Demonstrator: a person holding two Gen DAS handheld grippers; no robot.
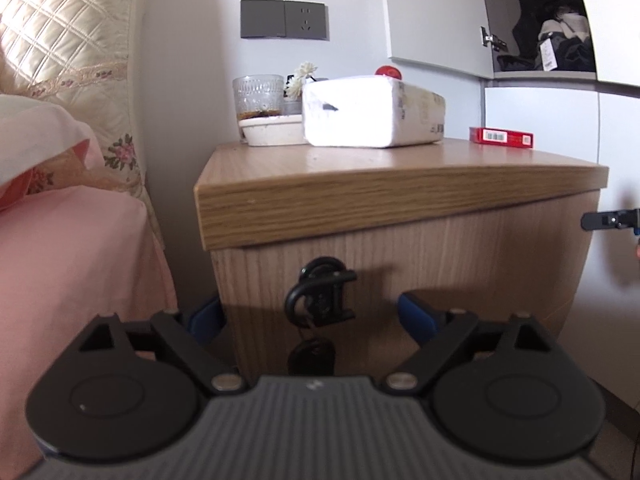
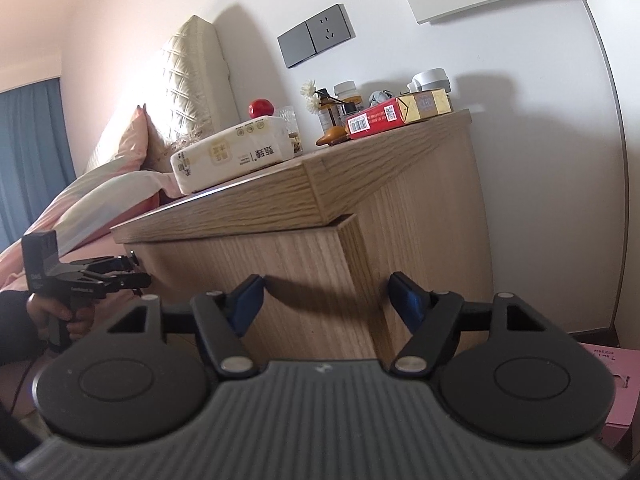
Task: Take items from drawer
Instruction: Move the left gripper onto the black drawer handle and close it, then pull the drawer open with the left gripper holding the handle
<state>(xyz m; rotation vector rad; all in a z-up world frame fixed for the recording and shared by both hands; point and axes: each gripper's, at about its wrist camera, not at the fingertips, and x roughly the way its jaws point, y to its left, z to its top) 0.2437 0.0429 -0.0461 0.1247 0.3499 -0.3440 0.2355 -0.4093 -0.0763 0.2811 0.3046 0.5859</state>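
A wooden nightstand's closed drawer front faces me in the left wrist view. A black ring handle with a padlock and key hangs on it. My left gripper is open, its blue pads on either side of the handle, close to it. It also shows in the right wrist view at the drawer front. My right gripper is open and empty, facing the nightstand's front right corner. Its tip shows at the right edge of the left wrist view. The drawer's contents are hidden.
On the nightstand top lie a white tissue pack, a red cigarette box, a glass on a dish, bottles and a red ball. A bed with pink sheet is at left. A pink box sits on the floor.
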